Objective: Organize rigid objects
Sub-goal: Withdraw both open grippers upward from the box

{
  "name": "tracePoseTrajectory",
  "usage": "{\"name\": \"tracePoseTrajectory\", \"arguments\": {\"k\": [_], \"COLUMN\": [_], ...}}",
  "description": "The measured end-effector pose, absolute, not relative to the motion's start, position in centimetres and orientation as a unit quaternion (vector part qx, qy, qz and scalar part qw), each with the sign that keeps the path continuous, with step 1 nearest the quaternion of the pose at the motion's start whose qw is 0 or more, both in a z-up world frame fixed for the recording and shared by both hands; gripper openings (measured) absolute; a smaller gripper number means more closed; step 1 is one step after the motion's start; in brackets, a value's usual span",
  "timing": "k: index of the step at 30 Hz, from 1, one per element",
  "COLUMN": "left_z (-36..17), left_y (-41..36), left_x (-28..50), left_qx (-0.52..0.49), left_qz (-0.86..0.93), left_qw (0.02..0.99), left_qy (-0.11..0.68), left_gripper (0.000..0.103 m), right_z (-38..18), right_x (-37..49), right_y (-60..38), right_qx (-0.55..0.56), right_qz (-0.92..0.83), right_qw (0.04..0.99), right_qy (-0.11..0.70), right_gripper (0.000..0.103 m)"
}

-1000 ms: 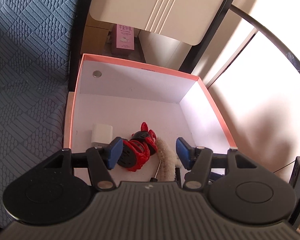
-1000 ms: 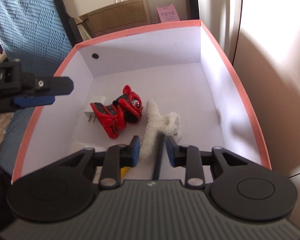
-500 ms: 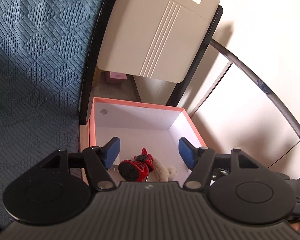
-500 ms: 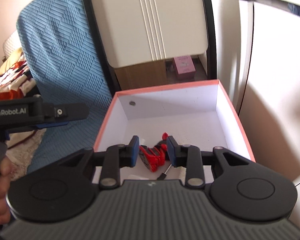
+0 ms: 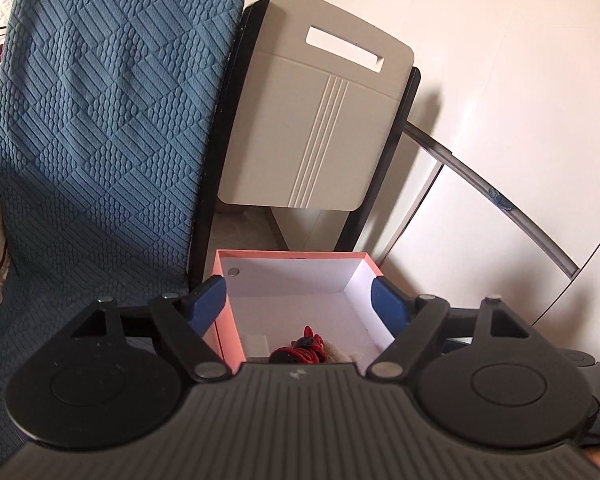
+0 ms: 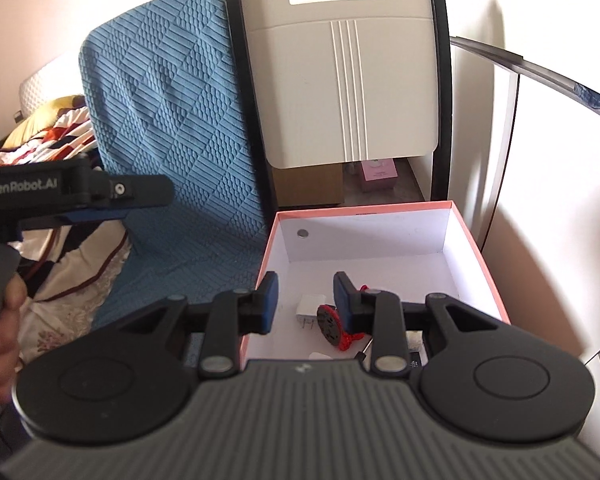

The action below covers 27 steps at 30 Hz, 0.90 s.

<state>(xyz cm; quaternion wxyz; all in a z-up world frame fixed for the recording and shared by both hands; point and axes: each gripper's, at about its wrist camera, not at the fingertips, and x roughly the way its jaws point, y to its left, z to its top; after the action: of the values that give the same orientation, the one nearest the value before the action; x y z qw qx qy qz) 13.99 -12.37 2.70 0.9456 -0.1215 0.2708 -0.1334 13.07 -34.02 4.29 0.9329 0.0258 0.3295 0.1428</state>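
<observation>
A pink-rimmed white box (image 5: 288,255) stands on the floor below both grippers; it also shows in the right wrist view (image 6: 360,210). Inside lie a red and black toy (image 5: 300,350), a white plug adapter (image 5: 258,345) and a cream fluffy piece (image 5: 340,354). In the right wrist view the toy (image 6: 332,326) and the adapter (image 6: 309,307) lie near the box's front. My left gripper (image 5: 299,299) is open wide and empty, high above the box. My right gripper (image 6: 306,300) is open and empty above the box; the left gripper (image 6: 76,192) shows at the left in a hand.
A blue quilted cover (image 5: 100,140) rises left of the box. A cream folded chair (image 5: 320,112) with black frame leans behind it. A pink carton (image 6: 378,176) sits behind the box. A white wall (image 5: 520,80) and a metal rail (image 5: 480,184) are on the right. Bedding (image 6: 52,136) lies far left.
Both grippers have risen and drawn back from the box, which now looks smaller and lower. The right gripper's fingers have spread apart. The toy and fluffy piece stay inside.
</observation>
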Motion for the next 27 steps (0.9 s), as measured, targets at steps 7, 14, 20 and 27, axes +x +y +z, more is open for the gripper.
{"name": "tracePoseTrajectory", "arguments": {"k": [7,14,20,27], "left_z": [2.5,1.7,0.6,0.3], "left_y": [-10.6,-9.4,-8.7,-7.6], "left_x": [12.5,11.7,11.0,9.7], "left_qx": [-0.113,-0.126,-0.130,-0.126], "left_qz": [-0.131,-0.135,-0.140,-0.144], "left_qw": [0.950,0.946,0.939,0.937], "left_qy": [0.261,0.266,0.284,0.291], "left_gripper": [0.096,0.097,0.097,0.097], "right_z": [3.9,3.1,3.2,3.6], "right_x": [11.5,10.3,8.8,6.8], "right_y": [-33.0,-32.2,-31.0,-30.1], "right_qx": [0.020,0.019,-0.002,0.005], "right_qz": [0.133,0.116,0.090,0.076], "right_qw": [0.934,0.933,0.938,0.940], "right_qy": [0.330,0.341,0.335,0.334], "right_gripper": [0.033,0.033,0.033,0.053]}}
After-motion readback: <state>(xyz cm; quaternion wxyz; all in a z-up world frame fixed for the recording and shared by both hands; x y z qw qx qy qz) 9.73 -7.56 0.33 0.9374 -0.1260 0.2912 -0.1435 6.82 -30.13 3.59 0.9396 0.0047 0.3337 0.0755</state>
